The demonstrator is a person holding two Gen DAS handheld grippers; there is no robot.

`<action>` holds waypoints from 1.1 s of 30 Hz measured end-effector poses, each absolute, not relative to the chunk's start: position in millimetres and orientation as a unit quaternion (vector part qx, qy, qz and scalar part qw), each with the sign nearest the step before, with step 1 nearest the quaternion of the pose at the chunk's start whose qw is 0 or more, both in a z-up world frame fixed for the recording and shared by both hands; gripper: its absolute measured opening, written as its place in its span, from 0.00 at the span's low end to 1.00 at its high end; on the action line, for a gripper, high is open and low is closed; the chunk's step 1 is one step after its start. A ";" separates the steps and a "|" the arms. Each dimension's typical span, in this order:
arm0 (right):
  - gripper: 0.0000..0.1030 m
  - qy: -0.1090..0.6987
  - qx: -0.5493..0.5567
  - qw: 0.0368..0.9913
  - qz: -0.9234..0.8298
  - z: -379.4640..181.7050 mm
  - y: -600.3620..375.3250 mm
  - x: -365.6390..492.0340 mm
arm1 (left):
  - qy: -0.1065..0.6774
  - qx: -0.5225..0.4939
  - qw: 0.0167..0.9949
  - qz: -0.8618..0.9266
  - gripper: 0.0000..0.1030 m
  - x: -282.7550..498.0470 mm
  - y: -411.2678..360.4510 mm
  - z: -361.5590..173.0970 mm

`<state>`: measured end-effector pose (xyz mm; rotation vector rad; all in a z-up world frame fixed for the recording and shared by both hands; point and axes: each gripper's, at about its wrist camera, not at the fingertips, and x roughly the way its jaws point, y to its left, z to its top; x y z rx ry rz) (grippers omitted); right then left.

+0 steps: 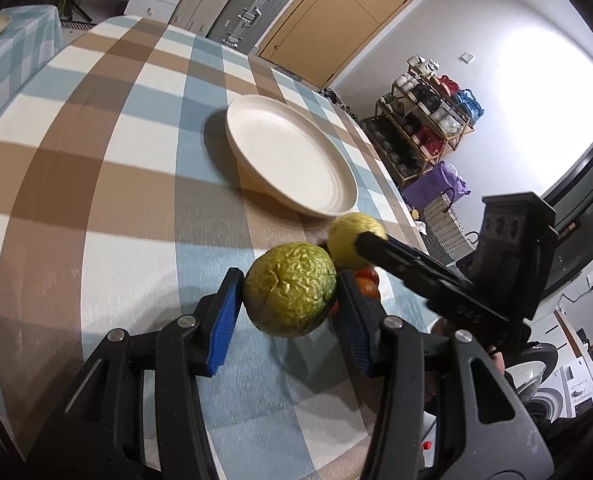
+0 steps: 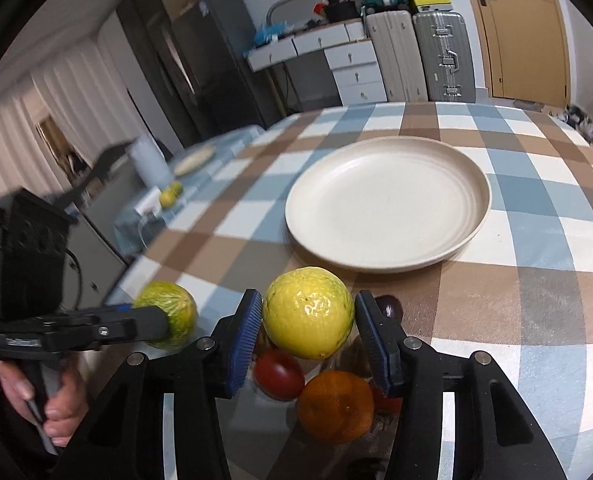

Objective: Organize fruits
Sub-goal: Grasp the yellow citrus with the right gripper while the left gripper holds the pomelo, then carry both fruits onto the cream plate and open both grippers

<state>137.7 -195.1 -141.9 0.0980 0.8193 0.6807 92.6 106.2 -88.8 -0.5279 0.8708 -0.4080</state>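
My left gripper is shut on a rough green-yellow fruit and holds it above the checked tablecloth. My right gripper is shut on a smooth yellow fruit, lifted over the pile. That yellow fruit and the right gripper's fingers show in the left wrist view. The green fruit and the left gripper show at the left of the right wrist view. Under the right gripper lie an orange, a red fruit and a dark purple fruit. A white plate lies beyond, empty; it also shows in the left wrist view.
The table has a brown, blue and white checked cloth. A second table with a plate and a yellow fruit stands to the left. Suitcases, drawers, a door and a shelf rack line the room.
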 end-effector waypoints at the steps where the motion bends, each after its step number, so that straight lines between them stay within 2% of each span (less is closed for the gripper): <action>1: 0.48 0.384 0.059 0.860 0.330 -138.7 -199.9 138.2 | 0.413 -0.250 0.854 -0.193 0.44 96.3 106.1 -86.8; 10: 0.48 0.351 0.129 0.860 0.347 -107.1 -236.1 159.9 | 0.391 -0.228 0.872 -0.189 0.44 145.0 102.0 -50.8; 18: 0.48 0.345 0.125 0.862 0.349 -82.4 -249.7 205.7 | 0.393 -0.206 0.876 -0.188 0.44 217.0 94.7 -27.6; 26: 0.48 0.340 0.137 0.859 0.358 -73.5 -244.6 267.8 | 0.405 -0.203 0.869 -0.196 0.44 289.2 74.6 -30.4; 33: 0.48 0.392 0.159 0.831 0.360 -105.5 -229.5 326.7 | 0.433 -0.182 0.861 -0.194 0.44 343.8 53.4 -58.9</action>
